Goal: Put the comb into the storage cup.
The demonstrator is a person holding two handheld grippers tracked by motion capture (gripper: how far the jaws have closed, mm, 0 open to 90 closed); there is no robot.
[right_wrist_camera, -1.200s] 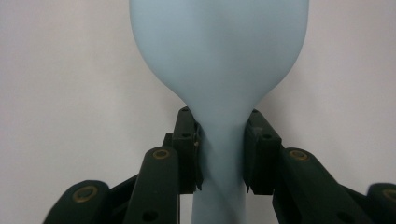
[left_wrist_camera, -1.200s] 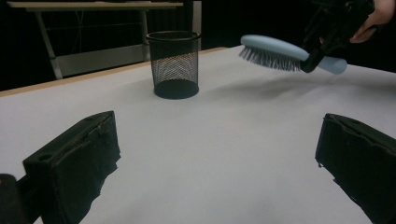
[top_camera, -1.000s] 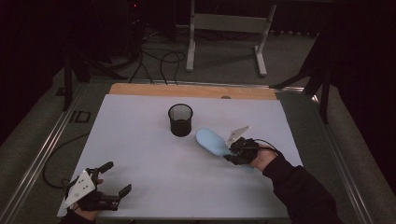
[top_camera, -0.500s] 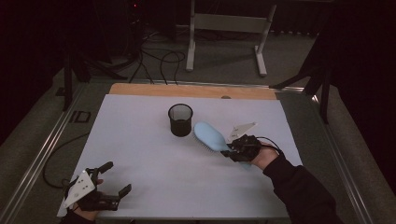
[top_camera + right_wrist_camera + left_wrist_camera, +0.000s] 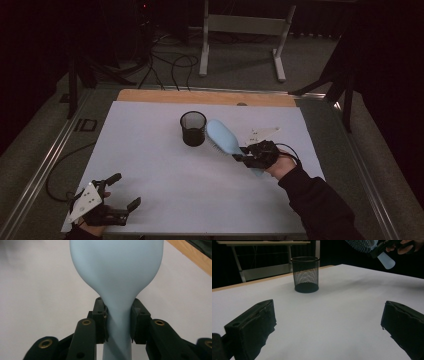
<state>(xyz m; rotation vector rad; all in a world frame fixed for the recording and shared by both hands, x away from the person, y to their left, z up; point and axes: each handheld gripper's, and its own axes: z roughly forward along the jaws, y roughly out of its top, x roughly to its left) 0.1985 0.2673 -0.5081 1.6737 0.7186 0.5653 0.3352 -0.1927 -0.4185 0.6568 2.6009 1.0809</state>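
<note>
Right gripper (image 5: 243, 153) clamping hairbrush (image 5: 223, 137) handle, carrying it closer to mesh cup (image 5: 193, 128) — drop-in likely next; left gripper (image 5: 121, 192) idling wide open.

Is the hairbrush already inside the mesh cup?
No, the right gripper holds the light blue hairbrush by its handle beside the mesh cup, not in it.

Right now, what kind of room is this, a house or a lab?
Probably a lab or recording studio. A table with a plain white cover stands among dark curtains, loose cables trail on the floor, and a bare metal stand waits behind.
</note>
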